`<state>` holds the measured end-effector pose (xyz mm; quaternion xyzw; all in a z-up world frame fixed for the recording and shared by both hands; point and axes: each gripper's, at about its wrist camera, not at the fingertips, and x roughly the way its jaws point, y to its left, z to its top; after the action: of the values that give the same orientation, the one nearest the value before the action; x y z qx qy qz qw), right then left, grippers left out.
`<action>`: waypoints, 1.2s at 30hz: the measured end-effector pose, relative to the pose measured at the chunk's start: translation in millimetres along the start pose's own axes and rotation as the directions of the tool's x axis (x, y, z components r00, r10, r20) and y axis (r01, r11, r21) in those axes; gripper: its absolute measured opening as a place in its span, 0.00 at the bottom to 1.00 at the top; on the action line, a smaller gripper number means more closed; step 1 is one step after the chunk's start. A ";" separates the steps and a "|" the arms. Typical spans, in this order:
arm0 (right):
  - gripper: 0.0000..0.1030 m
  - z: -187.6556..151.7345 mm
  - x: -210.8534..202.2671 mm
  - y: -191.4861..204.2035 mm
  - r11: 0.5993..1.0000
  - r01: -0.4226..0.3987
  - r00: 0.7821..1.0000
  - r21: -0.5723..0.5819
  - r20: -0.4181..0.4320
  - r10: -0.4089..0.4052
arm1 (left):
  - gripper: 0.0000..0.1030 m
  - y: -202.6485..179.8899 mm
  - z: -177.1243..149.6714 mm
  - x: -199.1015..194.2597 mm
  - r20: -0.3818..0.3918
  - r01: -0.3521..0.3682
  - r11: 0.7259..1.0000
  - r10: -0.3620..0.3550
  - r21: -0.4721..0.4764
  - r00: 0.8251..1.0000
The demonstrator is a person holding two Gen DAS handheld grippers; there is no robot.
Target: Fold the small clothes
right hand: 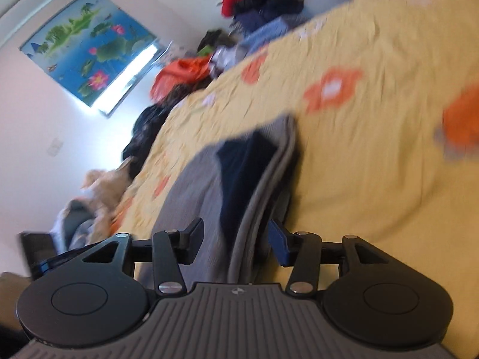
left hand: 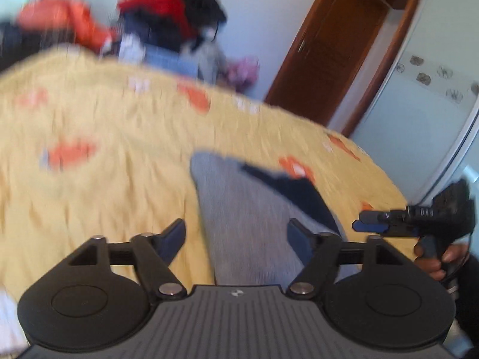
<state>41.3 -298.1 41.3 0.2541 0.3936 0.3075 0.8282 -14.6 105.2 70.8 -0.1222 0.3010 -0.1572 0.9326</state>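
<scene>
Lying on a yellow bedspread (left hand: 113, 179) with orange flower prints, a grey garment (left hand: 239, 209) with a dark navy panel (left hand: 296, 188) stretches away directly ahead of both claws. The left claw (left hand: 236, 236) is spread, its two fingers standing well apart on either side of the grey cloth, with no pad pressing on it. Off to its right, the right claw (left hand: 366, 221) appears side-on, held in a hand (left hand: 437, 257); from that angle its gap cannot be told. In the right wrist view, the right claw (right hand: 236, 242) is also spread, though less widely, and the garment's folded edge (right hand: 269, 179) runs between the fingers; the cloth passes close by them, but no pinch is visible. Both views are blurred. Beyond the far edge of the bed from the left claw rises a pile of clothes (left hand: 167, 15), red, orange and dark. To the upper right stands a brown wooden door (left hand: 335, 45). Up and to the left of the right claw, a lotus picture (right hand: 89, 45) hangs on the wall.
</scene>
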 end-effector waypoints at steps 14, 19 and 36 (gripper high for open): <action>0.15 44.4 103.9 7.1 0.979 0.163 0.980 -0.124 -0.093 -0.175 | 0.74 -69.0 -43.8 75.6 -0.082 0.015 0.965 0.007 0.261 0.997; 0.13 54.2 106.8 -10.8 0.973 0.207 0.973 -0.106 -0.085 -0.216 | 0.74 -69.9 -47.9 83.3 -0.082 0.027 0.967 -0.007 0.254 0.997; 0.41 42.3 142.8 36.6 0.924 0.247 0.955 -0.293 -0.088 -0.283 | 0.76 -74.8 -46.5 81.9 -0.094 0.018 0.971 0.005 0.237 0.996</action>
<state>135.7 -179.4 18.4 0.0589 0.4296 0.2607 0.8626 4.1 0.2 15.4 -0.0032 0.3233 -0.2006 0.9248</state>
